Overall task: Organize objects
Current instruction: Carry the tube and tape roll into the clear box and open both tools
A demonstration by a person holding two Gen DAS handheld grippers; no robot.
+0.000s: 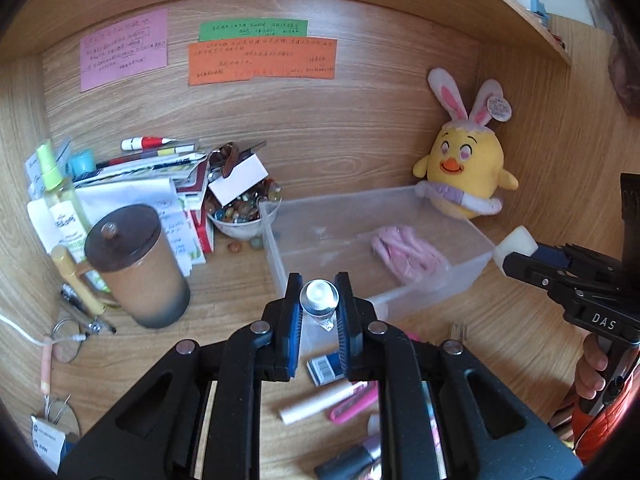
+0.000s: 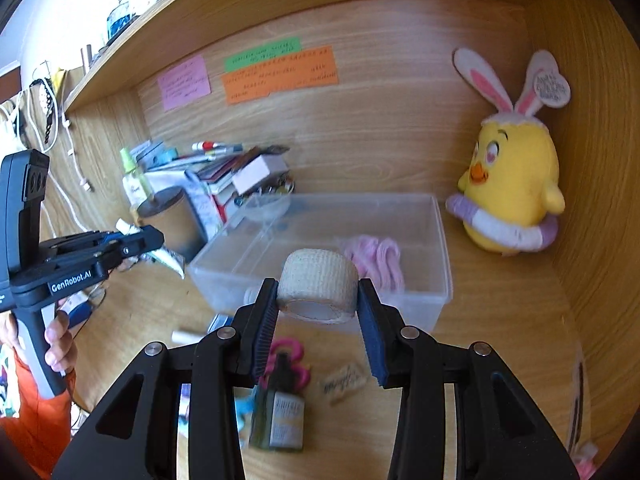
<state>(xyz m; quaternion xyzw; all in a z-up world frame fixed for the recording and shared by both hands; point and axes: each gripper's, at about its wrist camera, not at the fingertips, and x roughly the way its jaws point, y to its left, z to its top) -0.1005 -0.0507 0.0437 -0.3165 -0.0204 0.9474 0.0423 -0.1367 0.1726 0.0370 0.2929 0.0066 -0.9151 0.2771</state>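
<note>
We have two grippers loaded: left gripper (image 1: 319, 312) clamps one silver-capped tube (image 1: 319, 298), right gripper (image 2: 318, 312) clamps one beige bandage roll (image 2: 318, 286), both near one clear bin (image 1: 472, 276) holding one pink bundle (image 1: 406, 254).

The wooden desk (image 1: 240, 280) sits in a wood-panelled alcove. A clear plastic bin (image 1: 280, 248) stands on it near the middle, and a yellow chick plush (image 1: 468, 164) with rabbit ears sits in the back right corner, just behind the bin. To the left stand a brown lidded mug (image 1: 138, 268), a white bowl of marbles (image 1: 244, 216) with a few loose marbles (image 1: 234, 246) beside it, a green spray bottle (image 1: 60, 200) and a pile of papers and pens (image 1: 160, 168). At the front lie a white stick (image 1: 320, 400), a pink clip (image 1: 352, 404), a small blue-and-white box (image 1: 324, 368), glasses (image 1: 68, 340) and a small dark bottle (image 2: 280, 408).
</note>
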